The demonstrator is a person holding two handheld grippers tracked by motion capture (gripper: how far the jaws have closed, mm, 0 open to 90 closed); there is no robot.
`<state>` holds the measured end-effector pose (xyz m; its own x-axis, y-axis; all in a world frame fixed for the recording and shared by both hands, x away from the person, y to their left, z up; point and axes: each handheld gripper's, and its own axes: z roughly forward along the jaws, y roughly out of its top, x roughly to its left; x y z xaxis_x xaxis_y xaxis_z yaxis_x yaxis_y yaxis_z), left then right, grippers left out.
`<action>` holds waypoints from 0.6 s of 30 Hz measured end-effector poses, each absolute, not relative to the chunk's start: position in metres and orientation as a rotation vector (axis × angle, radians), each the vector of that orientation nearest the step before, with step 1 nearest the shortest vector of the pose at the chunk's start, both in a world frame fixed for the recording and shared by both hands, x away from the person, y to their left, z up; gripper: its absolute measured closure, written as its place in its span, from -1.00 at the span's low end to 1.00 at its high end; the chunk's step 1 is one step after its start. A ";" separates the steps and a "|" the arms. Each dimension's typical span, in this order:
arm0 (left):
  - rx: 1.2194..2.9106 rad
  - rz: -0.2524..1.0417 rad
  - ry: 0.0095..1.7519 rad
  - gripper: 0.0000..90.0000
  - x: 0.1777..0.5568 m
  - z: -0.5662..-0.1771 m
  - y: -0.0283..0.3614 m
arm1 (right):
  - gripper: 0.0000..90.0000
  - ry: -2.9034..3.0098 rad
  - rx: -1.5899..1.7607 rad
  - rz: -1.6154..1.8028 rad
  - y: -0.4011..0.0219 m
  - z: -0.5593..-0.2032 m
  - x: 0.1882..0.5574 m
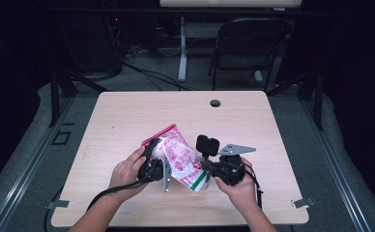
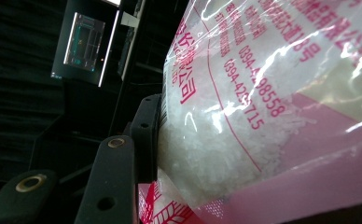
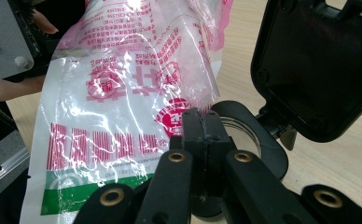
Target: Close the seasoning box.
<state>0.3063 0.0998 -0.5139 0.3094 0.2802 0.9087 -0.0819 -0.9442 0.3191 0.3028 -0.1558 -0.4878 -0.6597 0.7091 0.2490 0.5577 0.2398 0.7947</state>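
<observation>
A clear plastic bag (image 1: 178,157) with pink and red print holds white grains and hangs tilted over the middle of the table. My left gripper (image 1: 154,155) grips its upper part; in the left gripper view one black finger (image 2: 146,130) presses into the bag (image 2: 263,116), and the other finger is hidden behind it. My right gripper (image 3: 201,122) is shut with a thin fold of the bag's (image 3: 123,107) lower edge pinched at its tips. Just beyond those tips sits a black round-mouthed container (image 3: 272,149) with its hinged lid (image 3: 309,70) standing open. From above, the lid (image 1: 208,144) stands beside the right gripper (image 1: 204,165).
The wooden table (image 1: 127,116) has a cable hole (image 1: 215,103) near its far edge. Metal clips (image 1: 301,203) sit at the front corners. A folding chair (image 1: 246,43) and a desk leg (image 1: 182,48) stand on the floor beyond the table.
</observation>
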 end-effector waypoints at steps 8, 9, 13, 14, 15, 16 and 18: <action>2.283 1.680 0.162 0.31 0.306 -0.512 0.100 | 1.00 2.337 1.204 1.395 -0.155 -0.489 0.303; 2.284 1.685 0.157 0.31 0.306 -0.512 0.100 | 1.00 2.337 1.204 1.395 -0.155 -0.489 0.303; 2.280 1.698 0.144 0.31 0.306 -0.511 0.099 | 1.00 2.338 1.204 1.395 -0.155 -0.489 0.303; 2.280 1.698 0.143 0.31 0.305 -0.511 0.099 | 1.00 2.338 1.204 1.394 -0.155 -0.489 0.303; 2.282 1.701 0.140 0.31 0.305 -0.510 0.099 | 1.00 2.338 1.204 1.394 -0.155 -0.489 0.303; 2.285 1.701 0.142 0.31 0.305 -0.510 0.099 | 1.00 2.338 1.204 1.395 -0.155 -0.489 0.303; 2.284 1.708 0.131 0.31 0.305 -0.509 0.099 | 1.00 2.338 1.205 1.395 -0.155 -0.489 0.303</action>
